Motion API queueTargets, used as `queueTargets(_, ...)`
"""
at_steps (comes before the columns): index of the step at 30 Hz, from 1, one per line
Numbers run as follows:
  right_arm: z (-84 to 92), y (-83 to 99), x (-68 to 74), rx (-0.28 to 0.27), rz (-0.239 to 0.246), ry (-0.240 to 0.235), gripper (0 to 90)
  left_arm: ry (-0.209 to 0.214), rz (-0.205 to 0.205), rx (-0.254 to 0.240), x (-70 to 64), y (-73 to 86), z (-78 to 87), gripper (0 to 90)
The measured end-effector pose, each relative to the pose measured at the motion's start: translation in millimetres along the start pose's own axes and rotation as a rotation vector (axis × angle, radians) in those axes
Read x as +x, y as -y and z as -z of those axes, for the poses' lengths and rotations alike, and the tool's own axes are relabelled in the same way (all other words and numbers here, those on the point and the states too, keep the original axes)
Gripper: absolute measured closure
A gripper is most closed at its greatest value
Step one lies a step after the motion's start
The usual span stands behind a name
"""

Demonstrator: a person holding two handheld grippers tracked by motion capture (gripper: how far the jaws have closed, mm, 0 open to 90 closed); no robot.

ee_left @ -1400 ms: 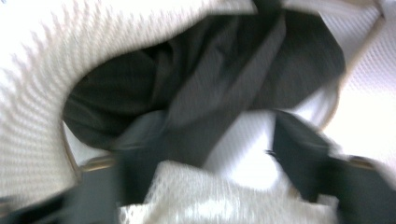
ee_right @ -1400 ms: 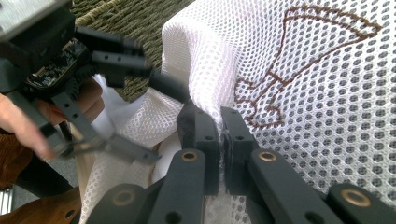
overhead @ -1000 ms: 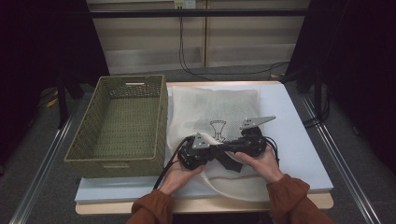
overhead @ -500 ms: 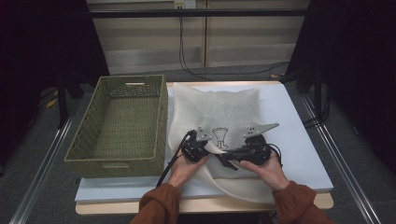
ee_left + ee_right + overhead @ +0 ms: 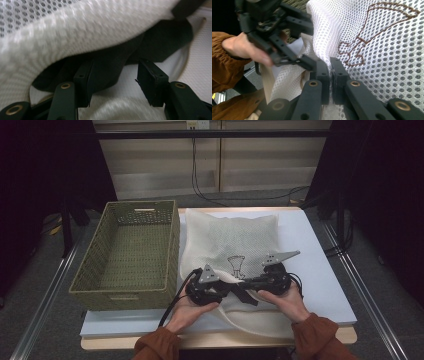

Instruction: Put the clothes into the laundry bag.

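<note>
White mesh bag (image 5: 235,245) is lying on the table (image 5: 320,270) beside the wicker basket (image 5: 130,255), its near edge pinched by the right gripper (image 5: 330,72) while the left gripper (image 5: 115,82), jaws just opening with nothing pressed between them, should be re-gripping the hem further along before lifting.

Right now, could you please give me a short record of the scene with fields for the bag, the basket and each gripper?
item in hand: white mesh bag with a brown embroidered outline, lying on the white table
right gripper: jaws shut on the mesh bag's near edge
left gripper: jaws have just been opening, apart, a dark strap just beyond them, pads pressing nothing
basket: green woven basket, left of the bag, nothing inside
</note>
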State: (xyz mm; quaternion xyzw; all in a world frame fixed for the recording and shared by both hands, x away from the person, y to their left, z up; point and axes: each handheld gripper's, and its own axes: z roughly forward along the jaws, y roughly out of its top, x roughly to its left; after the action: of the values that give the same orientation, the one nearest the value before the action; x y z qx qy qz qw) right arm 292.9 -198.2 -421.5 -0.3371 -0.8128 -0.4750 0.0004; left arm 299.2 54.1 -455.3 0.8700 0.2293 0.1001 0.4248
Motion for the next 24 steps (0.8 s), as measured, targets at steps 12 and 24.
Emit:
queueTargets(12,3.2,-0.9,-3.1,-0.007,0.003,0.013,87.1,0.015,-0.047,0.048,-13.6,22.0,21.8,43.4)
queueTargets(24,10.8,-2.9,-8.5,-0.033,-0.011,0.027,87.1,0.059,-0.055,0.108,-4.5,35.8,15.3,80.5)
